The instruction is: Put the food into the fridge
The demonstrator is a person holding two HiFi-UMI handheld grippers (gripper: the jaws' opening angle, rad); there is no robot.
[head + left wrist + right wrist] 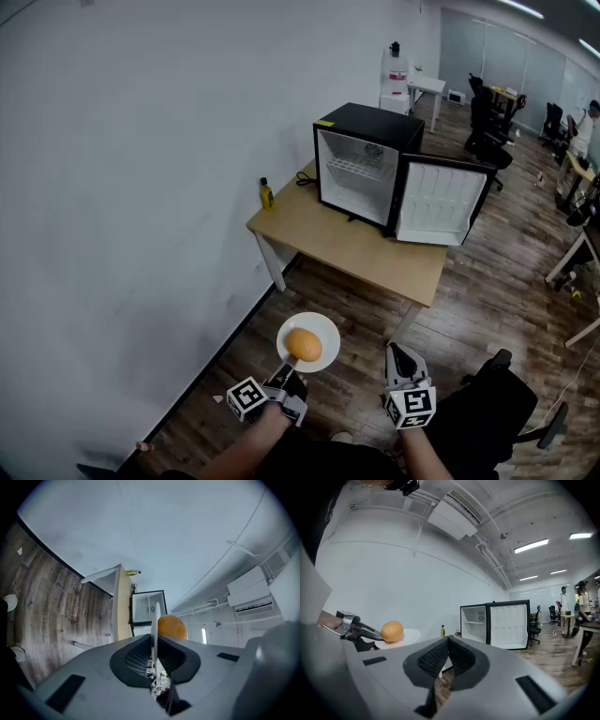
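A white plate point(323, 330) carries an orange bun point(303, 345), held out over the wooden floor. My left gripper point(285, 373) is shut on the plate's near rim; in the left gripper view the plate point(155, 620) stands edge-on between the jaws with the bun point(172, 626) beside it. My right gripper point(397, 356) is shut and holds nothing, level with the left one. The black mini fridge point(366, 159) stands on a wooden table point(342, 246) ahead, door point(441, 202) swung open, white interior showing. The right gripper view shows the plate point(407, 636), bun point(392, 631) and fridge point(478, 623).
A small yellow bottle point(266, 195) stands at the table's left corner by the white wall. A black office chair point(502, 403) sits close on my right. More desks, chairs and people are far right. A white cabinet point(395, 75) stands behind the fridge.
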